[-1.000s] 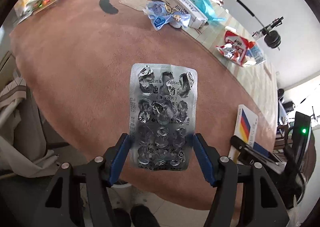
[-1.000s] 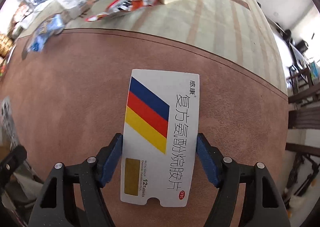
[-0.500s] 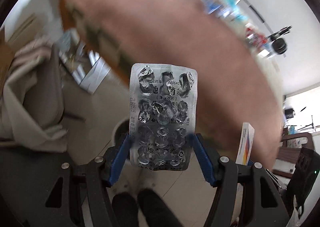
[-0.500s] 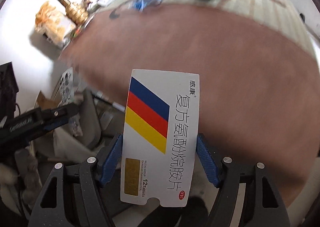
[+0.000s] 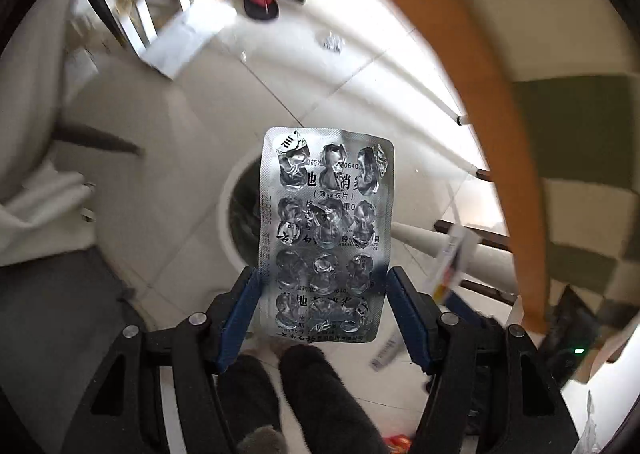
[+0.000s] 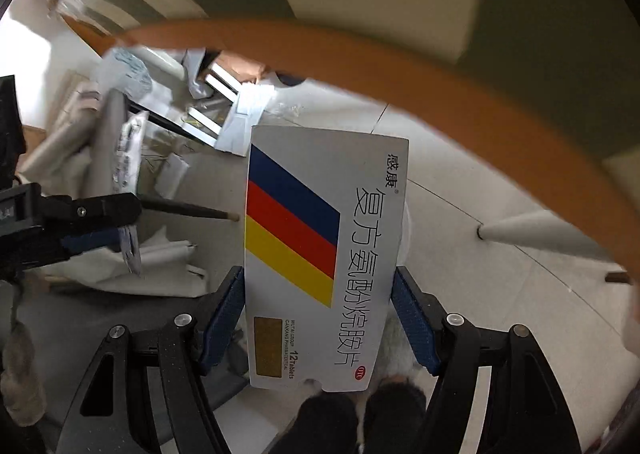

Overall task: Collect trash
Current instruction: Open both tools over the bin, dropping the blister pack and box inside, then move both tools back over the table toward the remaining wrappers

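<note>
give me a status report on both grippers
Left gripper shut on silver foil blister pack, above round white bin. Right gripper shut on white striped medicine box. Nothing blocking.

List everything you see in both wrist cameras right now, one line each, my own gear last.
blister pack: one, silver foil, pockets crushed, held upright in the left tool above the bin
medicine box: one, white with blue, red and yellow stripes, flattened, held in the right tool
trash bin: one, white rim, dark inside, on the floor behind the blister pack
table edge: one, orange-brown, arcing overhead
floor: pale tiles, below both tools
sandal: one, red and black, far on the floor
feet: two, dark, at the bottom edge
left tool: one, black with blue pads, shut on the blister pack
right tool: one, black with blue pads, shut on the medicine box
</note>
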